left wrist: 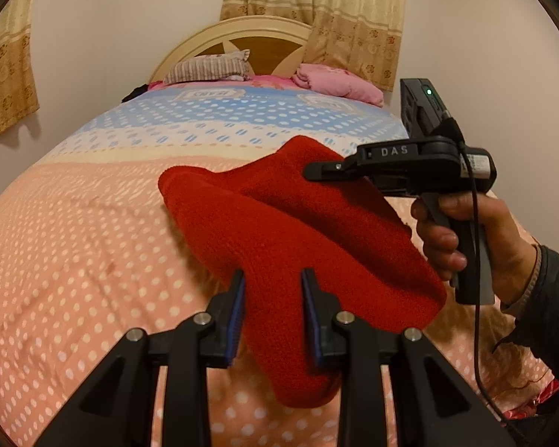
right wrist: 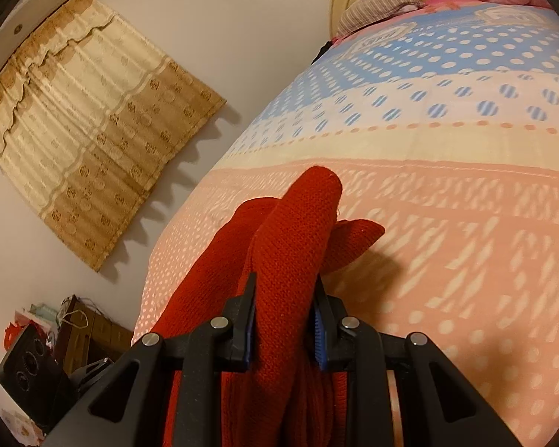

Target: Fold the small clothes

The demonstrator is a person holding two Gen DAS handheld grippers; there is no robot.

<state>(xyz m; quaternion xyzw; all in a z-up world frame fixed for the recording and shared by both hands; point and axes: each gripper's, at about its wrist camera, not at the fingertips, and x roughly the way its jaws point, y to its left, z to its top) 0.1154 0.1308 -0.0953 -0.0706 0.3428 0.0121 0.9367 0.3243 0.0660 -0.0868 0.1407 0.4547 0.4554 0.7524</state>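
Red knit garment (left wrist: 279, 223), small, ribbed wool by the look — held up above the bed (left wrist: 74, 242) between two handheld grippers, not lying flat. Left gripper (left wrist: 274, 316): blue-padded fingers (left wrist: 236, 316) closed on a hanging fold of the knit, fabric filling the gap between the pads. Right gripper (right wrist: 285, 320): fingers (right wrist: 319, 326) likewise clamped on a bunched edge, cloth rising past the tips and drooping below them; from the left wrist camera its black body stands at the garment's far upper corner, the person's right hand (left wrist: 466, 238) around the grip. Bedspread: peach with white dots near, cream and blue bands farther off. At the headboard (left wrist: 242, 37) — striped pillow (left wrist: 208, 67), pink folded quilt (left wrist: 335, 82). Beige patterned curtains (right wrist: 85, 123) on the wall.
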